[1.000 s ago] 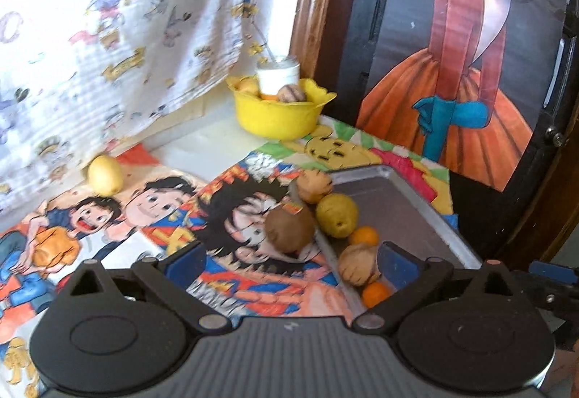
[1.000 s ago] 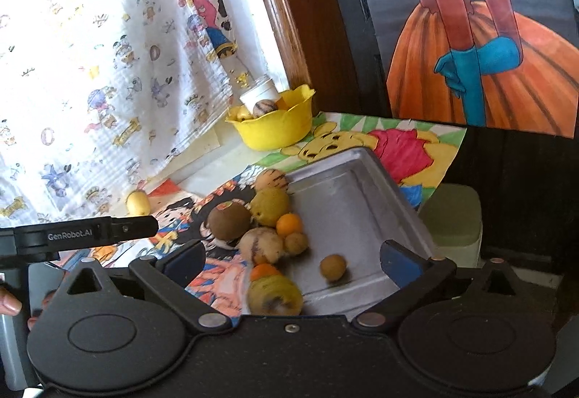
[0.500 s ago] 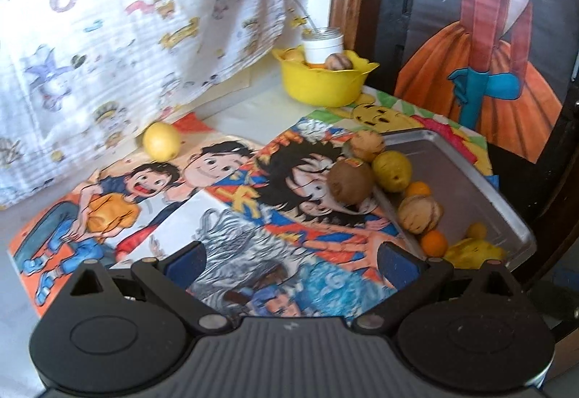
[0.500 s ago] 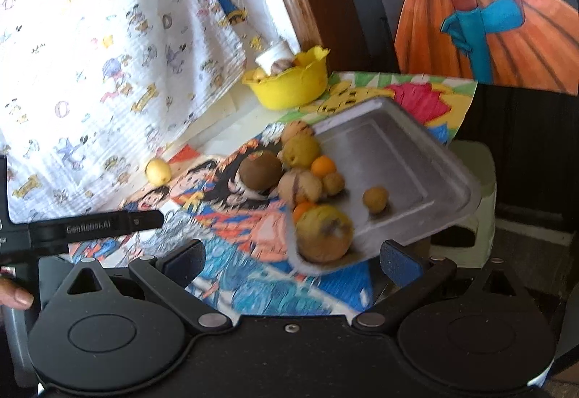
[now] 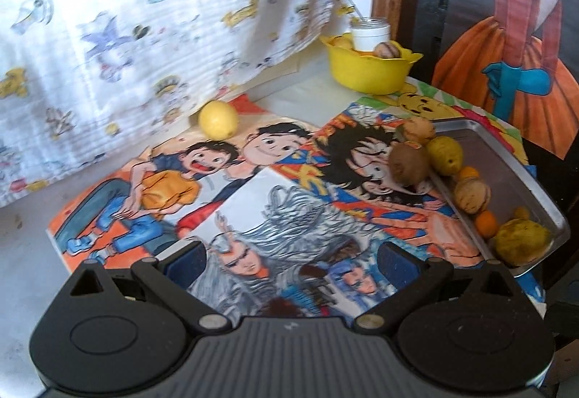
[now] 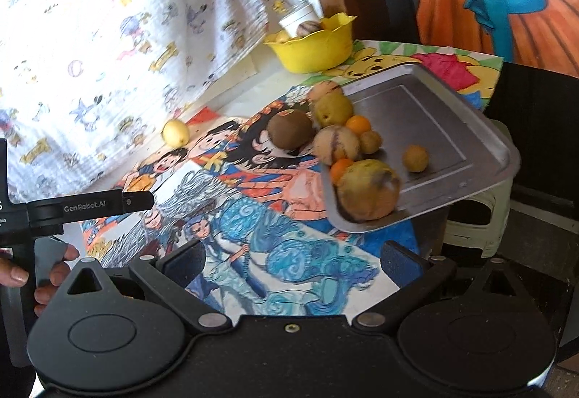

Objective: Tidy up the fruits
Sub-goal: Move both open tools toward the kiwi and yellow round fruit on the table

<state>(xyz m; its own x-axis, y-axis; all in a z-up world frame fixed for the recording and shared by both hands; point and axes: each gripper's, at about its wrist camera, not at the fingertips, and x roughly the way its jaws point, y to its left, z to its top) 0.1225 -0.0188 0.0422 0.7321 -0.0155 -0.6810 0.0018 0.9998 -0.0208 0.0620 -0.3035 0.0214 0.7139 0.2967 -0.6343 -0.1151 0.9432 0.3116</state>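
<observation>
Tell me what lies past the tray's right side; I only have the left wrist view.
Observer: The metal tray juts past the table edge there, above a pale green stool.
Operator: Report any fruit hidden behind the striped one.
Observer: A small olive fruit sits against the striped fruit, on its tray side.
Operator: Describe the big yellow fruit's other face.
Observer: The big yellow fruit shows dark blemishes there.

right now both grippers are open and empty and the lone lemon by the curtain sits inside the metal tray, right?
Not quite. The lemon lies on the cartoon mat, well apart from the metal tray, as the left wrist view shows. The left gripper and right gripper are indeed open and empty.
</observation>
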